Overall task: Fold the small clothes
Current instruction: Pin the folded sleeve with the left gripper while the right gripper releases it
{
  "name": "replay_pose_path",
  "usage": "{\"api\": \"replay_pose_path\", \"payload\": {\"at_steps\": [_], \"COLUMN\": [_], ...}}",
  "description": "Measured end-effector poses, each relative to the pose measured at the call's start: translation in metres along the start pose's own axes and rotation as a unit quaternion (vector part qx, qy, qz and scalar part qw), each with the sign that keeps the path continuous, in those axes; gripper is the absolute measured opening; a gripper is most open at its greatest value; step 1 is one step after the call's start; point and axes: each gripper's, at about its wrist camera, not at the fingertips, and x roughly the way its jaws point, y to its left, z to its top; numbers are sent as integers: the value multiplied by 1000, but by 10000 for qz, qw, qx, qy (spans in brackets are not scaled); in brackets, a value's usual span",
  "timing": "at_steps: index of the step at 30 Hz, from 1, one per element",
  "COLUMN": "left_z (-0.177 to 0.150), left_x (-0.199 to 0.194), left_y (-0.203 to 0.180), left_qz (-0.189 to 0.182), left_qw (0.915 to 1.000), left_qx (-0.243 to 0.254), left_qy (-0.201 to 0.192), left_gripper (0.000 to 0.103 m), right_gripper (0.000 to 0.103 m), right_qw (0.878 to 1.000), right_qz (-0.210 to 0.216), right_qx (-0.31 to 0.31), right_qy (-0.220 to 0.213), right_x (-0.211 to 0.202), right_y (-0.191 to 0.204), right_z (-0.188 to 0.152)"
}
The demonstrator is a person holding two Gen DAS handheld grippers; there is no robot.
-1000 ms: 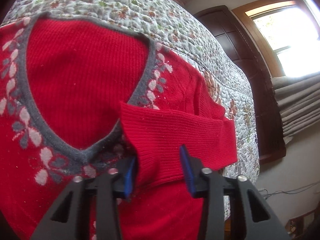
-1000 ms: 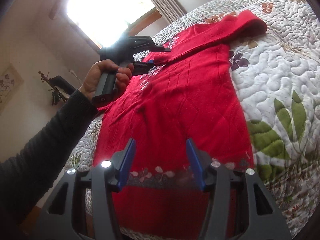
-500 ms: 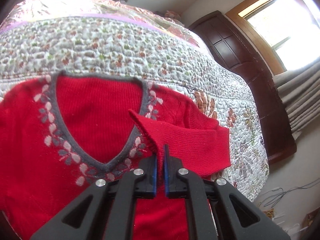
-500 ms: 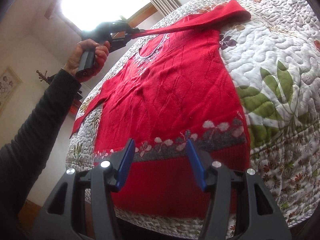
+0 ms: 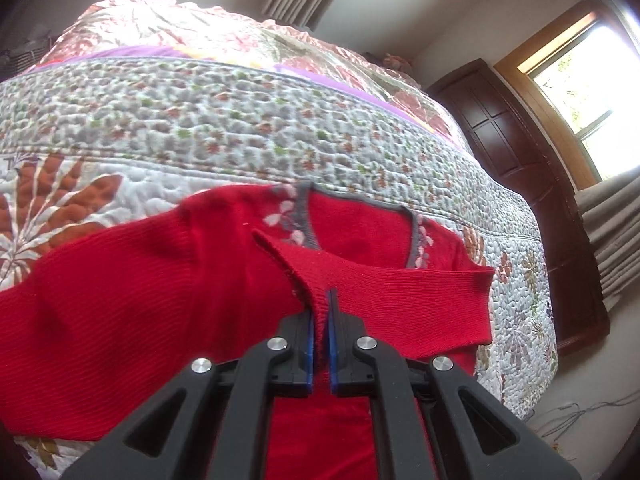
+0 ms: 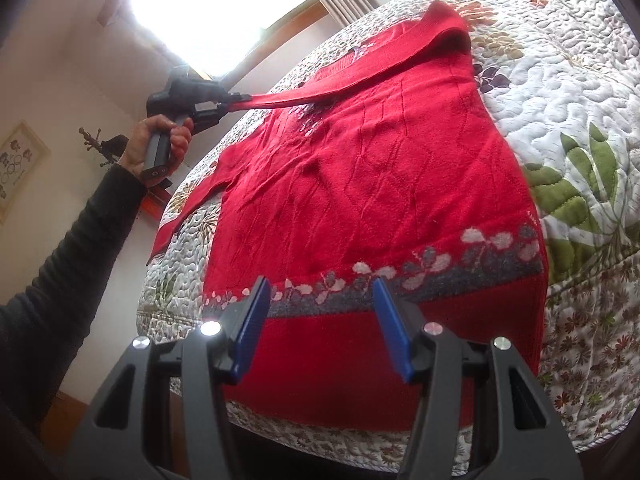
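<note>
My left gripper (image 5: 320, 320) pinches the sleeve cuff (image 5: 316, 300) of the red sweater (image 6: 360, 184) — soft, floppy knit (light, I think). My right gripper (image 6: 320, 316) hangs with jaws wide apart over the hem (image 6: 400, 344) — a good spot to grab.

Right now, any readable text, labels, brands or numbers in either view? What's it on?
None readable.
Sweater: flower pattern only, no label showing.
Quilt: leaf and flower print, no words.
Framed picture on the wall: ring shapes, any writing too small and blurred to read.

Floral quilt (image 5: 248, 128), dark wardrobe (image 5: 520, 152), window (image 5: 580, 80)
</note>
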Motion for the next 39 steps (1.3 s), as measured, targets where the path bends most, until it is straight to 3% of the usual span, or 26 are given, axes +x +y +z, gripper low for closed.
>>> {"api": "replay_pose_path", "payload": {"at_steps": [10, 28, 39], "left_z": [-14, -29, -34], "left_x": [4, -9, 7], "left_y": [69, 104, 115], "left_qz": [60, -123, -23], "left_qw": [9992, 9974, 9965], "left_qx": [-372, -705, -830], "left_qy": [114, -60, 108], "left_gripper": [5, 5, 5], "right_gripper": [54, 54, 54], "right_qw": [9998, 9995, 9994], "right_qz": [35, 9, -3], "right_qx": [-135, -236, -202], "right_qy": [133, 221, 286], "right_x": [17, 19, 22], "right_y": [21, 31, 29], "right_z": [1, -1, -2]}}
